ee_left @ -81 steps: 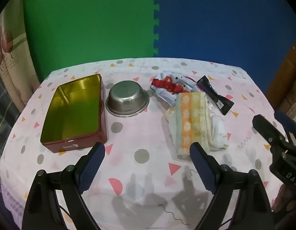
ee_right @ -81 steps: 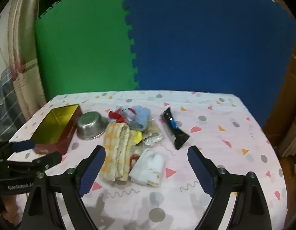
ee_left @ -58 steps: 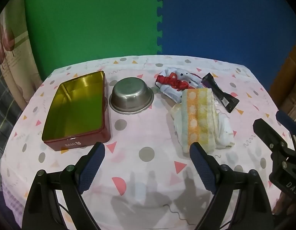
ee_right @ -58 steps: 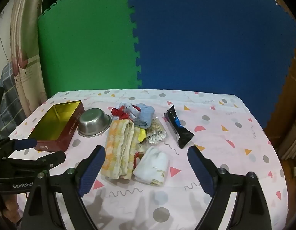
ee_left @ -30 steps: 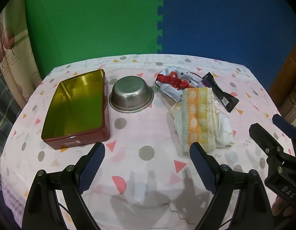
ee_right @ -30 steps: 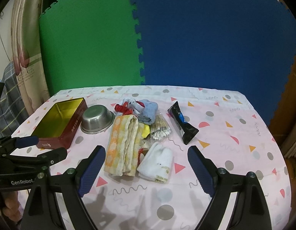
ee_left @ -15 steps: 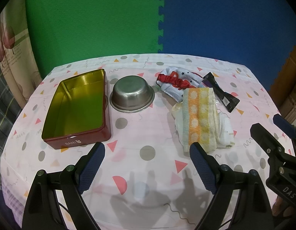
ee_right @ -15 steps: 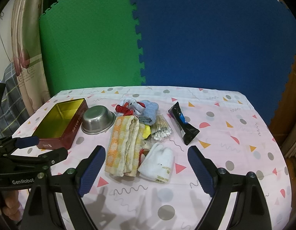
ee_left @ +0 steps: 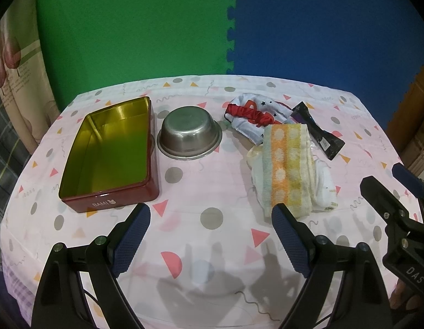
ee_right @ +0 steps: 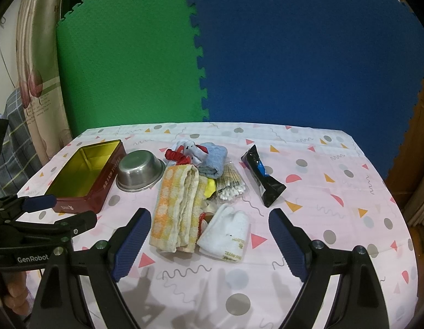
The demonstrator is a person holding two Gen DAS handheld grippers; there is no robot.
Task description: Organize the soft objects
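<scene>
Where lettering shows, red tin [ee_left: 113,204] reads "BAMI".

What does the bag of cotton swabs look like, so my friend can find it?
Start at the red tin on the dotted tablecloth and go past the steel bowl to the pile of cloths. Between the blue folded towel and the black packet lies the bag of cotton swabs: clear plastic, full of thin white-tipped sticks.

- A room in a home, set up for recording.
- Table [ee_right: 335,192] under a pink patterned cloth.
- Green and blue foam mats [ee_right: 294,54] stand behind as backdrop.
- Flowered curtain [ee_right: 33,68] at the left; wooden furniture [ee_right: 420,150] at the right.
</scene>
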